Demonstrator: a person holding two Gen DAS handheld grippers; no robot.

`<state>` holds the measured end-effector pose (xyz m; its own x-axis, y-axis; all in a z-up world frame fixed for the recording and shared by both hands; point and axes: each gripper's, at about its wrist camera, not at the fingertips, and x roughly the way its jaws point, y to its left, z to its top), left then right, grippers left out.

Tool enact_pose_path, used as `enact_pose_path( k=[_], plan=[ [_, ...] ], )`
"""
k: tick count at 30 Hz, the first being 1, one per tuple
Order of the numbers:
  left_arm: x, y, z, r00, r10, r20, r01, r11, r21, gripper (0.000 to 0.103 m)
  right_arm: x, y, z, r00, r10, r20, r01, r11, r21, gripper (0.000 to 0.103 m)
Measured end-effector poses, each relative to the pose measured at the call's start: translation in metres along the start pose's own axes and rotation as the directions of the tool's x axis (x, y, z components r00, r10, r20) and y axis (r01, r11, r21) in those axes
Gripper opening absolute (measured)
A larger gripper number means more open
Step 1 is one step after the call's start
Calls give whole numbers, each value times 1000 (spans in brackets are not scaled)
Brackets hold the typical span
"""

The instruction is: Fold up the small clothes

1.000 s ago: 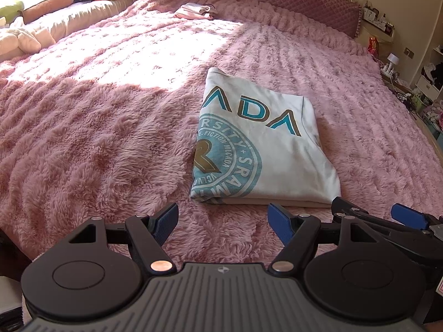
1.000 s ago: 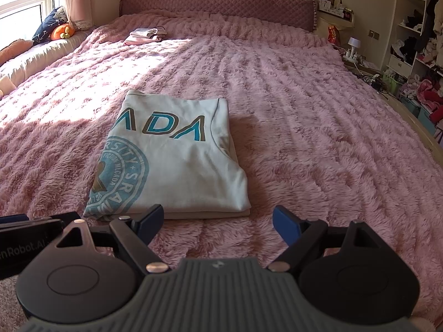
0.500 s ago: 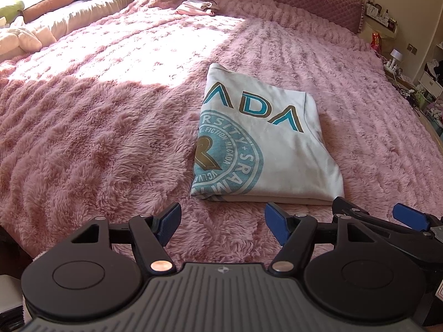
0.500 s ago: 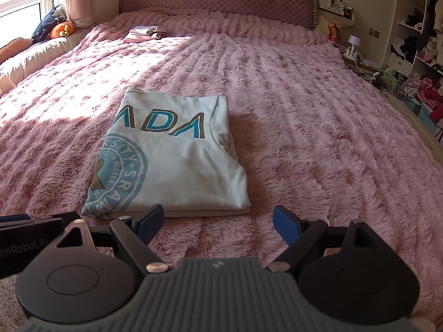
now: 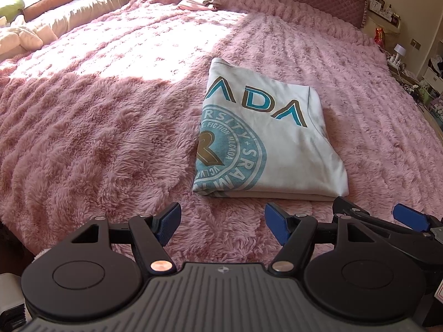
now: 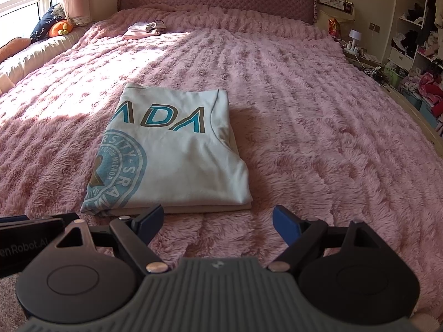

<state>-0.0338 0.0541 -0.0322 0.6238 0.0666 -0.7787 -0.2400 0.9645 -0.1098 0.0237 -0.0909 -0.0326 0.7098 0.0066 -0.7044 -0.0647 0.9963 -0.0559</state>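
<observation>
A folded pale T-shirt (image 5: 272, 149) printed with teal lettering is seen lying flat on the pink fluffy bedspread (image 5: 97, 116), near the middle of the bed and just ahead of both tools; its long axis is judged to run away from the cameras toward the quilted headboard (image 6: 218, 0), with the stacked, folded edge turned toward the jaws. The left gripper (image 5: 221, 222) is held with its jaws spread wide and nothing between them, the shirt's near left corner lying just beyond and slightly to the right of its gap; a small closing of these jaws has just been made, though they stand wide apart over bare bedspread only. The right gripper (image 6: 218, 222) is likewise held wide apart and empty; in its view the shirt's near edge is met almost at its left finger, so the right gripper is judged the nearer to the near right corner. Neither is touching the cloth. A second small folded pink garment (image 6: 144, 29) is left well apart, near the headboard. Any further fold is judged to need both near corners taken together.
</observation>
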Motion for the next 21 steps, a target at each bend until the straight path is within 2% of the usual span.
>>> enact_pose_path(
  k=[2,21],
  plan=[
    [1,-1,0,1000,14,-7,-14,1000,1,84,1,0,0,1000,-3,-2,3,1000,-4,82],
    [5,-3,1,999,22,-23,-22,1000,20,84,9,-1,-1,1000,0,-20,0,1000,3,82]
  ],
)
